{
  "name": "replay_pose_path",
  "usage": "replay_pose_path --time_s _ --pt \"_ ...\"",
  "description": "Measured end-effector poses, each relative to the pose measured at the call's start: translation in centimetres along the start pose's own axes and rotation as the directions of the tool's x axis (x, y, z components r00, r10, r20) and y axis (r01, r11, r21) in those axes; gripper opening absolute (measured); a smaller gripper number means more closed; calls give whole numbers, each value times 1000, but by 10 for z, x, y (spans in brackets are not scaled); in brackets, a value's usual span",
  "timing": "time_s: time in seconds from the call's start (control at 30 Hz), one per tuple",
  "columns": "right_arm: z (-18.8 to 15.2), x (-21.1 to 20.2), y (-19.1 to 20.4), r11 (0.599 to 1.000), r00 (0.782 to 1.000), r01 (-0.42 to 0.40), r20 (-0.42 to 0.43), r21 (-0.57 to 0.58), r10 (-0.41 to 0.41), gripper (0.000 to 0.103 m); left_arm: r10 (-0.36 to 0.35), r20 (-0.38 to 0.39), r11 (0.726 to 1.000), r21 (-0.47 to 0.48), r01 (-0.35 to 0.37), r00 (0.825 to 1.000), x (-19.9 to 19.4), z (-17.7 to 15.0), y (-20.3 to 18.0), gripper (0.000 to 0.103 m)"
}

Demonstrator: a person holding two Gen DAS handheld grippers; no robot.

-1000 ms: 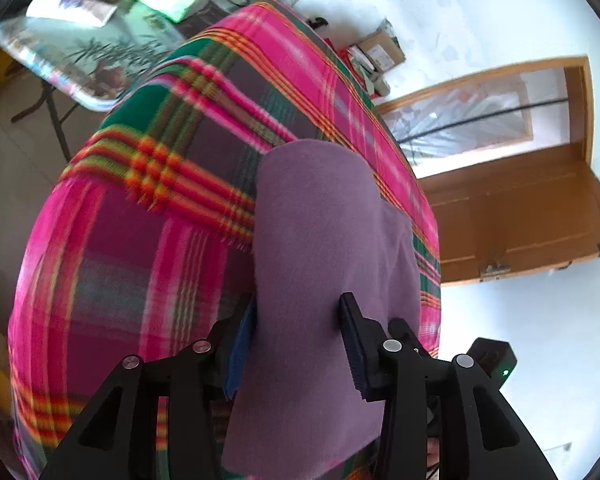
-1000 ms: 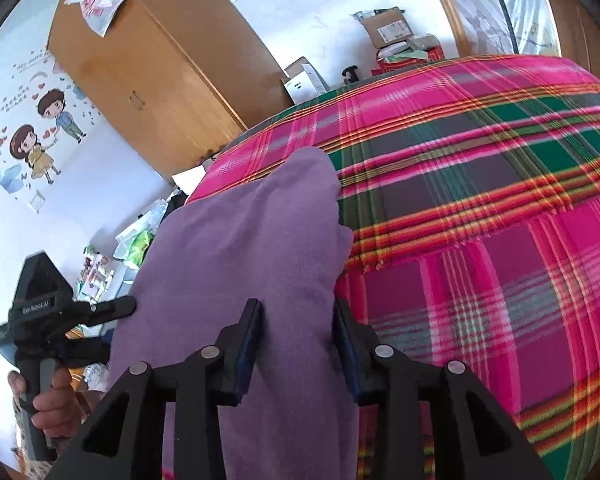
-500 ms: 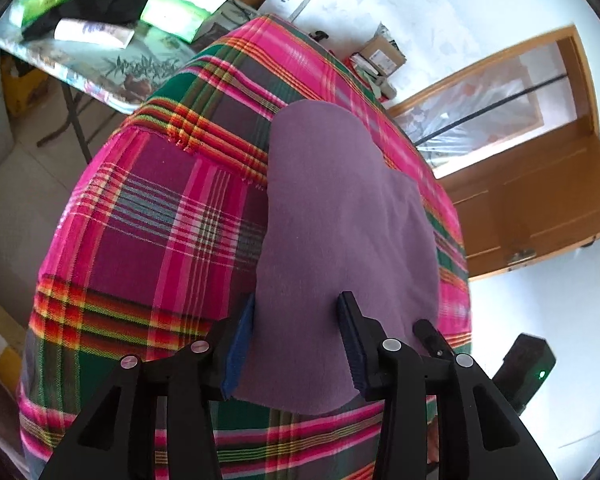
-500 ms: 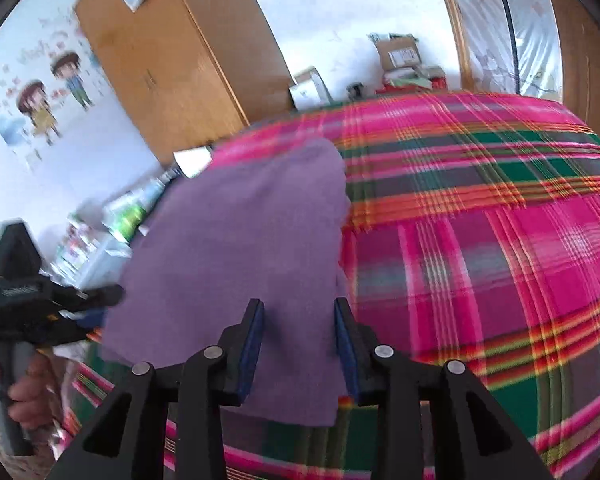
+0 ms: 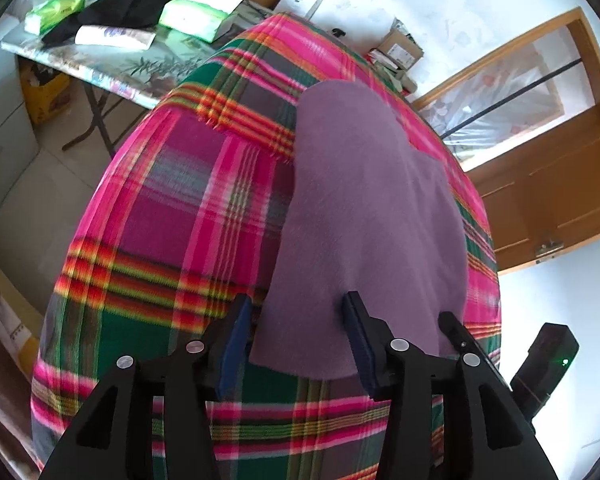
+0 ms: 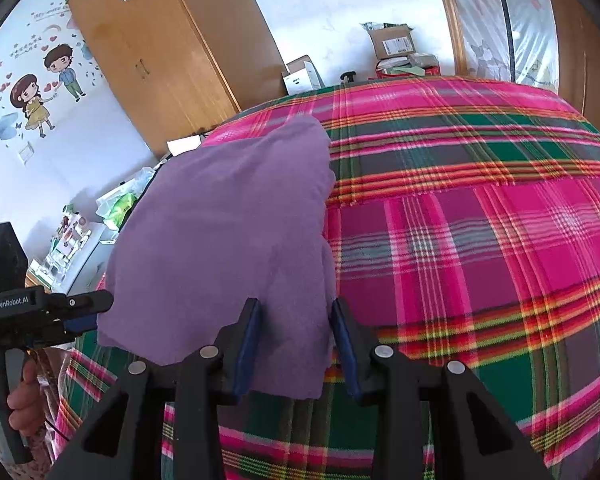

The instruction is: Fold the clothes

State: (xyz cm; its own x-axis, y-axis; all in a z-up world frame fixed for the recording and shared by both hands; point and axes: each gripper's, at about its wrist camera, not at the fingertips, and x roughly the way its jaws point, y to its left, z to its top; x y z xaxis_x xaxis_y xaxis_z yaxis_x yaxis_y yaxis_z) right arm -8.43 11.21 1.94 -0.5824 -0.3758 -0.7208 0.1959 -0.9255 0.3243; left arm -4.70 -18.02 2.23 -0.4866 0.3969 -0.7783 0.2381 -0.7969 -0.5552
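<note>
The purple cloth (image 5: 364, 216) lies flat on the plaid bed (image 5: 172, 208), its near edge between the parted fingers of both the left gripper (image 5: 296, 336) and right gripper (image 6: 296, 340); neither pinches it; closing unevenly could bunch one corner or snag the bedcover beneath.

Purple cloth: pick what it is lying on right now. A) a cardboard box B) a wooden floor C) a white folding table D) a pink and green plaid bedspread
D: the purple cloth lies spread on the plaid bedspread, whose pattern shows on its sides.
</note>
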Motion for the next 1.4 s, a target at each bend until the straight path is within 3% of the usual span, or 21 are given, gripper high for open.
replay_pose_path --time_s 0.33,0.47,0.7,0.87,1.17,1.4 --pt "-14 -17 0 999 999 34 14 -9 -34 36 70 4 997 23 -70 998 -6 -19 -5 50" --pt "-21 -32 13 996 996 57 78 -67 -52 36 87 9 996 31 -88 996 -10 -29 -8 50" --pt "-33 -24 18 993 996 87 4 -77 -87 36 119 6 991 60 -119 993 -11 -51 -18 49" --pt "-44 -34 19 996 998 66 -3 -65 -66 36 149 58 983 99 -155 987 -18 -71 -33 49" --pt "-68 -51 33 994 999 45 0 -100 -45 36 230 125 943 216 -252 965 -15 -109 -67 49" --pt "-79 -51 36 992 997 72 -14 -108 -74 36 269 182 913 263 -311 946 -15 -125 -76 49"
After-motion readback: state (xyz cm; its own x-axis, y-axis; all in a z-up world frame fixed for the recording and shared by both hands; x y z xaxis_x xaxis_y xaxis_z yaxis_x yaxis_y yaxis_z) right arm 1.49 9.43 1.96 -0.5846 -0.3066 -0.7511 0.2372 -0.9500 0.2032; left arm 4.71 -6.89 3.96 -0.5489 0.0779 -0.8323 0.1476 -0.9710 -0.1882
